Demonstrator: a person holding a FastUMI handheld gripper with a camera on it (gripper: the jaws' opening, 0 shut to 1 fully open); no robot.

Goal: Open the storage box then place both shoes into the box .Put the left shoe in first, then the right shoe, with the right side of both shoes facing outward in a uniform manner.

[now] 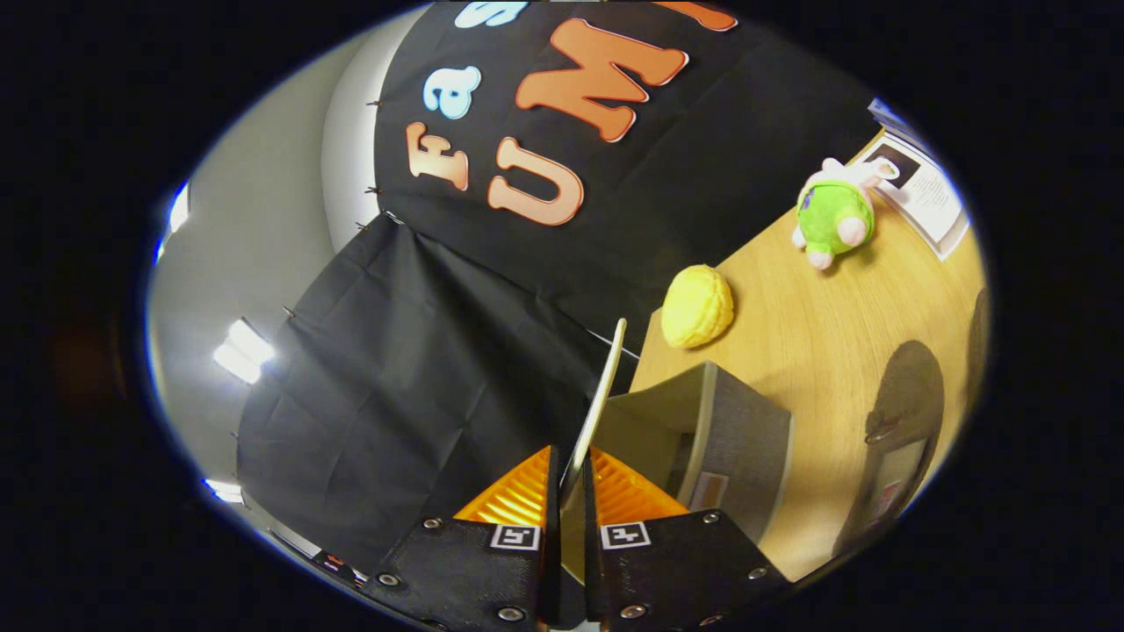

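Note:
My gripper is shut on the thin pale lid of the storage box, which runs edge-on up between the two orange fingers. The lid stands raised, swung up from the box. The grey fabric-sided storage box sits on the wooden table just right of the fingers, its inside wall showing. A dark shoe lies on the table to the right of the box, partly in shadow.
A yellow round plush rests on the wooden table beyond the box. A green and pink plush toy lies farther back, next to a printed sheet. Black cloth hangs to the left, past the table's edge.

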